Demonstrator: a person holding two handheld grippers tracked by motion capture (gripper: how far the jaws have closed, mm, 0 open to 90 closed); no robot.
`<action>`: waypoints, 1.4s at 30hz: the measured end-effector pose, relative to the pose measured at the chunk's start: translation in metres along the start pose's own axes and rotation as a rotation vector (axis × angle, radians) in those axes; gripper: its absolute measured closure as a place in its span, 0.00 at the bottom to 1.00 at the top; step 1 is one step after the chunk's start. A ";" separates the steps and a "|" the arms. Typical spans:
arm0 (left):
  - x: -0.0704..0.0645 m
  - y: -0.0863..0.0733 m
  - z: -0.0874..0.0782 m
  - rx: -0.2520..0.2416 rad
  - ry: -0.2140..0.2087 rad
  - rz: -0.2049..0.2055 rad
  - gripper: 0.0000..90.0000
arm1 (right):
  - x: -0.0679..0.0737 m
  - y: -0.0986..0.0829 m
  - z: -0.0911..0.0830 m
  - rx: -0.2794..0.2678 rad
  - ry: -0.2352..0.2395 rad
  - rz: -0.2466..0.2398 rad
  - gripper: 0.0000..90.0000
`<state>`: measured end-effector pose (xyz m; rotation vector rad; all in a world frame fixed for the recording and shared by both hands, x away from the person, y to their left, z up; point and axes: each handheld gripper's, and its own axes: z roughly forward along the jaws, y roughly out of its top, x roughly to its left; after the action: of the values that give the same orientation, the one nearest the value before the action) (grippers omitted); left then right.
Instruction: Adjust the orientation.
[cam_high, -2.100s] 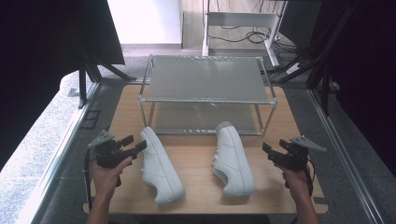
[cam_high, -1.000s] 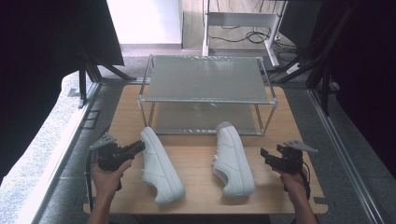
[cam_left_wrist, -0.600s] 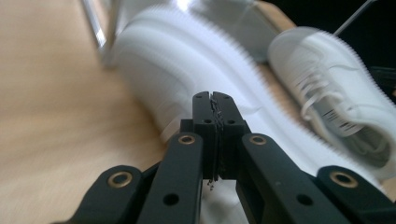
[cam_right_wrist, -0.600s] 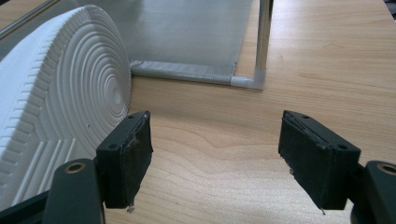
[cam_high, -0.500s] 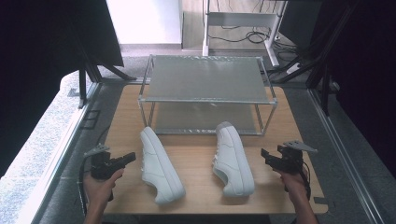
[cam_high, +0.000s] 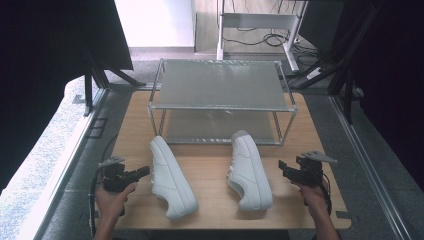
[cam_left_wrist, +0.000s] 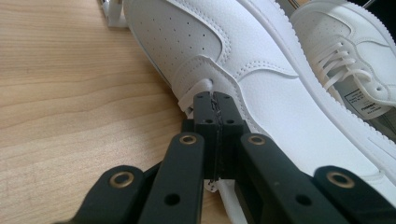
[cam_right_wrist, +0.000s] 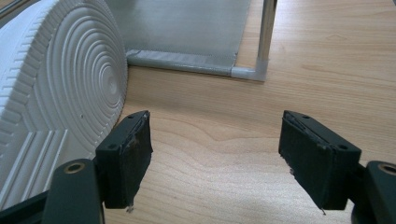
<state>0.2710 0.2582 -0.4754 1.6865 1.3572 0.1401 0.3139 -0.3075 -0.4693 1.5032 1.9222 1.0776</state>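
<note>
- Even, soft daylight falls on the table; the surroundings go near black.
- High view looks slightly soft.
- Gripper views are sharp, with near jaws a bit blurred.

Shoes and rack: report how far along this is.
Nothing looks done: both shelves of the rack are bare, and the left shoe and right shoe lie on their sides on the table. In hand: the left gripper is shut, its tips at the left shoe's upper; whether it pinches anything is unclear. The right gripper is open beside the right shoe's sole. Probably left: shelving both shoes.
</note>
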 end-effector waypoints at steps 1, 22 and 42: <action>-0.001 0.000 0.002 0.006 -0.005 0.001 1.00 | 0.000 0.000 0.000 0.001 0.000 -0.002 0.29; -0.012 0.007 0.011 0.006 -0.007 0.028 1.00 | -0.004 -0.001 0.000 0.010 -0.018 0.011 0.29; -0.056 0.063 0.080 0.051 -0.108 0.078 1.00 | -0.020 -0.006 -0.004 0.009 -0.051 0.067 0.29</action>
<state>0.3422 0.1697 -0.4508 1.7647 1.2249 0.0589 0.3134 -0.3279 -0.4741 1.5950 1.8561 1.0506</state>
